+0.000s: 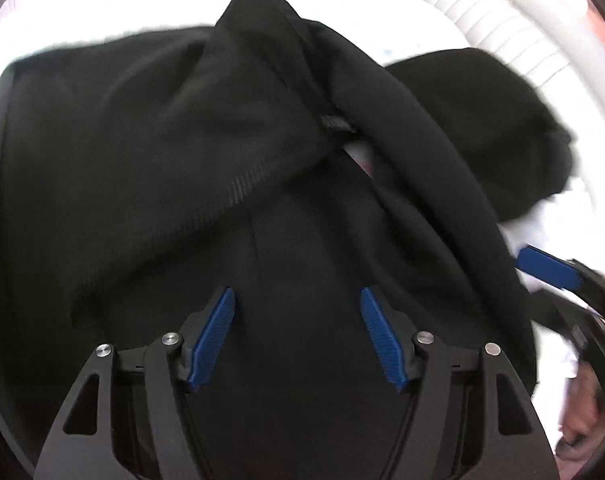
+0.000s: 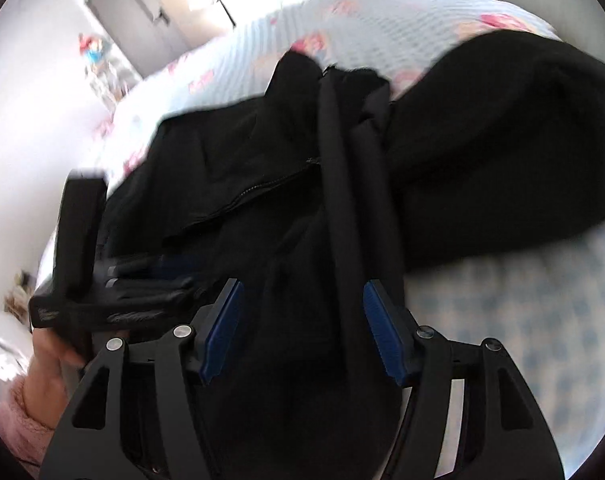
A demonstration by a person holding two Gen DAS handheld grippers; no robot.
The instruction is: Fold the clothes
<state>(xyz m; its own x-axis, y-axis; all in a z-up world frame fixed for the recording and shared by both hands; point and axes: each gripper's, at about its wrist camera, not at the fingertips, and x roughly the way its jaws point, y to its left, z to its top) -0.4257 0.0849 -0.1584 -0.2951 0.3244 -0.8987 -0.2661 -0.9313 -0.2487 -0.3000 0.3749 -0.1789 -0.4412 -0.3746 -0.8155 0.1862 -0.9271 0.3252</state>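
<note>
The black zip-front fabric garment (image 1: 222, 160) lies bunched on the bed with the white floral-print cover (image 2: 362, 28), its collar and hood folded over the body. The left claw (image 1: 298, 336) stands released above the dark cloth, with nothing pressed between its blue ribbed pads (image 1: 212, 336). The right claw (image 2: 302, 332) is likewise released; a rolled black fabric edge (image 2: 342, 200) runs between its jaws without visible contact, although blur limits certainty. Risk: with both claws released, the raised folds may slump and undo the crease; closing on several layers at once would drag the whole garment across the bed cover. The left wrist view shows the ribbed zip tape (image 1: 242, 188), a second dark mound (image 1: 482, 128) and a white ribbed headboard (image 1: 514, 28). Only the right wrist view shows the person's hand (image 2: 50, 368) in a pink fleece sleeve (image 2: 14, 428), and the room's door (image 2: 142, 20).
</note>
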